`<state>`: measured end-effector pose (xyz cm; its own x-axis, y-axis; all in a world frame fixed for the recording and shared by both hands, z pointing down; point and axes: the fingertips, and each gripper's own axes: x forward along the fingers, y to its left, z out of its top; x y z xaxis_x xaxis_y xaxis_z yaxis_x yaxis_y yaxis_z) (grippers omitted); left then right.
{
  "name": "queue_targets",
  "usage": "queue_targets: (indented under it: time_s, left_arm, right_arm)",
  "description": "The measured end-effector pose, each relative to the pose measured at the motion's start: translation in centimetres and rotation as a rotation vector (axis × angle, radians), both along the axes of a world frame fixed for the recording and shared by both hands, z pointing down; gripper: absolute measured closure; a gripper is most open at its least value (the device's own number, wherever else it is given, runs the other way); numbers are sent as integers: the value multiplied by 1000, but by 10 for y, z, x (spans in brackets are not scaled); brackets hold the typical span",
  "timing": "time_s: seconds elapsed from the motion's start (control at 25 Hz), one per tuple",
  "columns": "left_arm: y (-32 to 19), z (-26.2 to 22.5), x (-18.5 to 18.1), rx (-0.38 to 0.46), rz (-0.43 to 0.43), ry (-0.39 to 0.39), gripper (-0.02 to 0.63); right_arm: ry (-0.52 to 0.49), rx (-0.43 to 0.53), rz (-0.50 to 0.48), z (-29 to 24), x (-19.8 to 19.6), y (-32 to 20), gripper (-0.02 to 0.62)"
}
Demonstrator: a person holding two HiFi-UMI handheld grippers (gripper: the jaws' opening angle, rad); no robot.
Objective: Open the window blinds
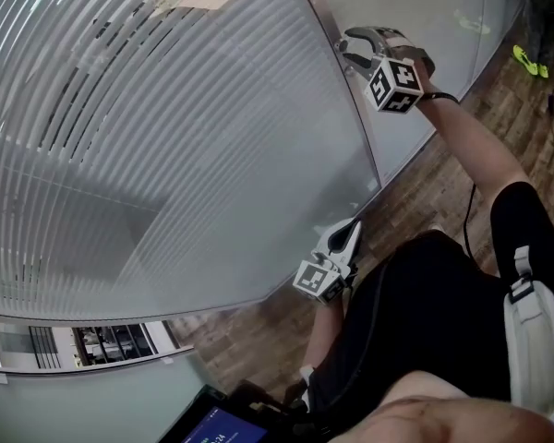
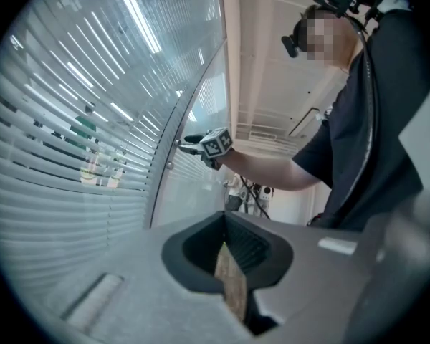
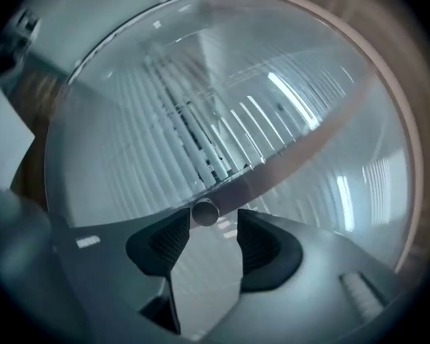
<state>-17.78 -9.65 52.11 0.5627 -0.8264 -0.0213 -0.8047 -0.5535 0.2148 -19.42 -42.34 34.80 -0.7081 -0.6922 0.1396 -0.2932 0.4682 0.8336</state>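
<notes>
White slatted window blinds [image 1: 148, 137] hang behind a glass pane, with slats partly tilted in the upper part. At the pane's metal frame [image 1: 328, 26] my right gripper [image 1: 351, 52] reaches a small round metal knob [image 3: 204, 212]. In the right gripper view the knob sits at the tips of my right gripper [image 3: 213, 221], whose jaws stand open with a clear gap between the pads. My left gripper [image 1: 349, 236] hangs low near the glass's lower edge, shut with nothing in it. In the left gripper view its pads [image 2: 229, 264] meet.
A wooden floor [image 1: 443, 183] runs along the foot of the glass wall. A dark screen device [image 1: 217, 427] lies at the bottom edge. A yellow object [image 1: 531, 61] lies on the floor at far right. The person's body fills the lower right.
</notes>
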Motion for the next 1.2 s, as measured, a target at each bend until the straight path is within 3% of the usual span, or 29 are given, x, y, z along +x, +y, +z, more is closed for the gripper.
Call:
queue_targets:
  time_s: [0.08,0.2,0.52,0.72,1.2]
  left_arm:
    - [-2,-15,7,-17,6,11,604]
    - [-2,-16,9,-18,10,11,604]
    - [1,5,-6,3,-13,-5,604]
    - [0,-11,-3,-22,-11,9,604]
    - [3,-1,-6,-30,-22,0,604]
  right_arm:
    - [140,174,17,5,-3,1,416]
    - [236,265,7,14,-8,1,435]
    - [264,277,12,20,-16,-7,451]
    - [242,278,26,20,-16,-9,469]
    - [97,131,31,15,-15,-7,469]
